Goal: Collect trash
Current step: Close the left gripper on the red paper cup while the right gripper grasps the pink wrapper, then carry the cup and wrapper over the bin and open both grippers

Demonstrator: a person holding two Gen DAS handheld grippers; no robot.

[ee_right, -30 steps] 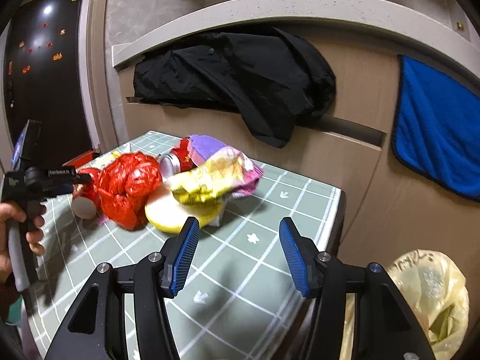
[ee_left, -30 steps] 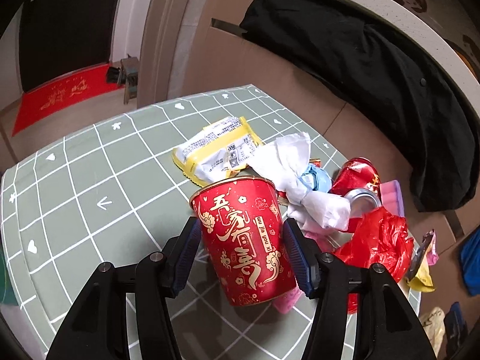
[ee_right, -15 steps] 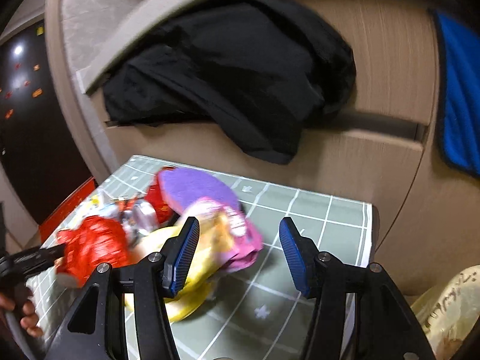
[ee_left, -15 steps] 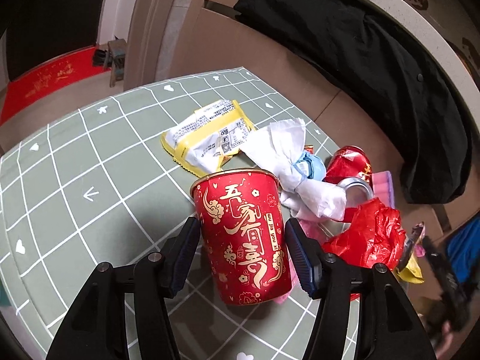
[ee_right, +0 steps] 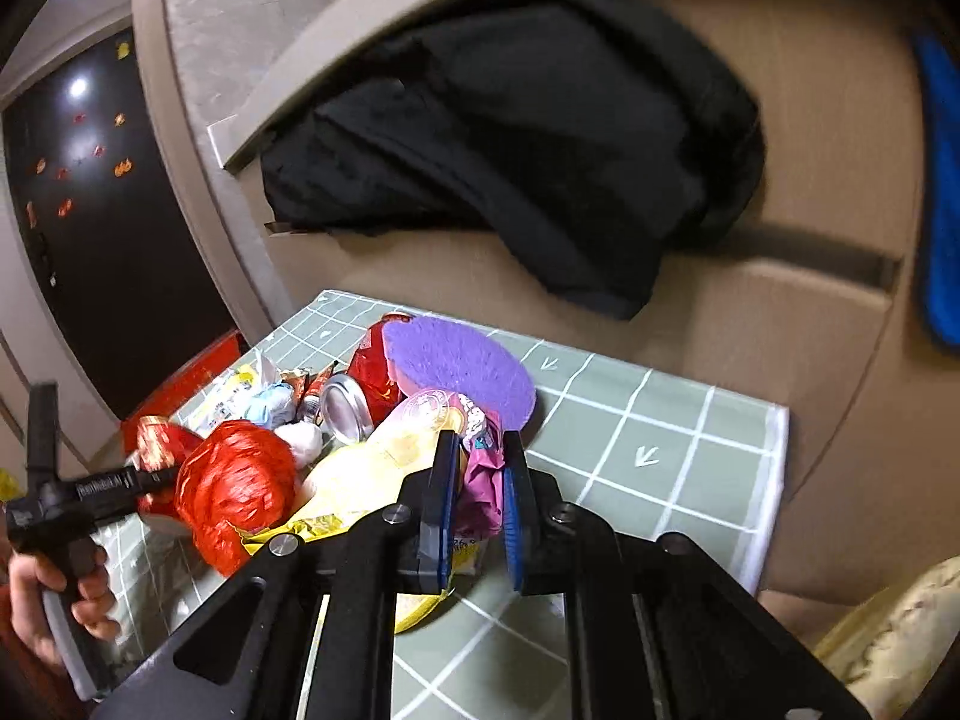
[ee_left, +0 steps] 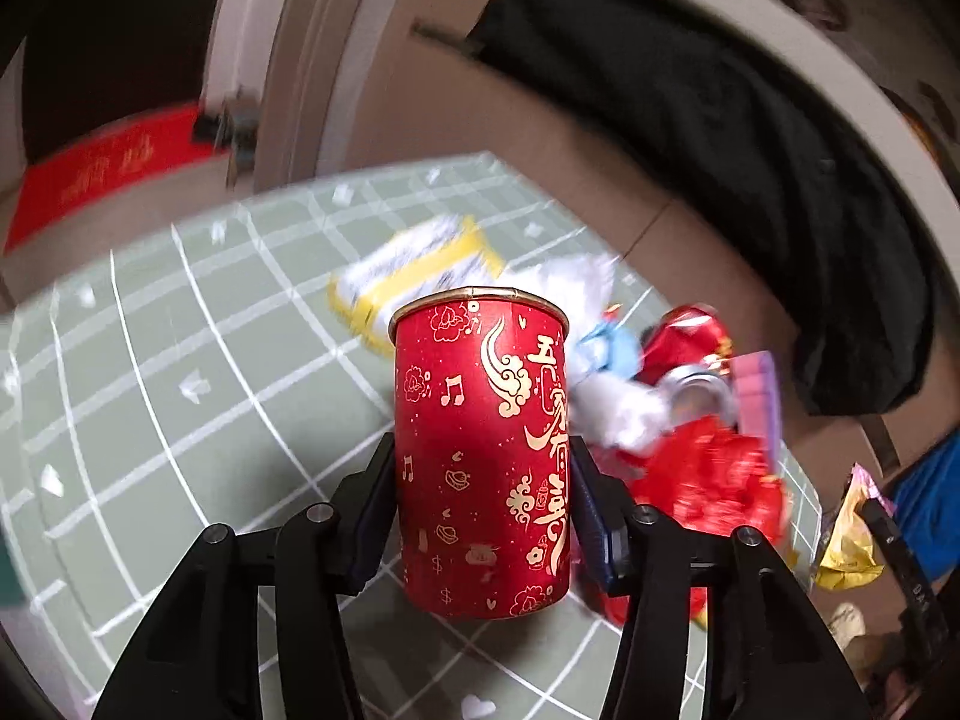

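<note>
Left hand-held gripper (ee_left: 483,516) has its jaws clamped on both sides of an upright red paper cup (ee_left: 480,450), having just been closing on it; the cup looks lifted just clear of the green gridded bench (ee_left: 180,360), probably so it can be carried off whole. Beyond it, at far right, lies the blurred trash pile, a yellow packet (ee_left: 414,267) among it.

From the right wrist view, the right hand-held gripper (ee_right: 477,501) has just been closing and now pinches the pink wrapper (ee_right: 483,474) at the pile's near edge, a thin fold that suits narrow jaws. Behind it sit a purple sponge (ee_right: 462,369), a crushed can (ee_right: 348,405) and a red plastic bag (ee_right: 237,489).
</note>
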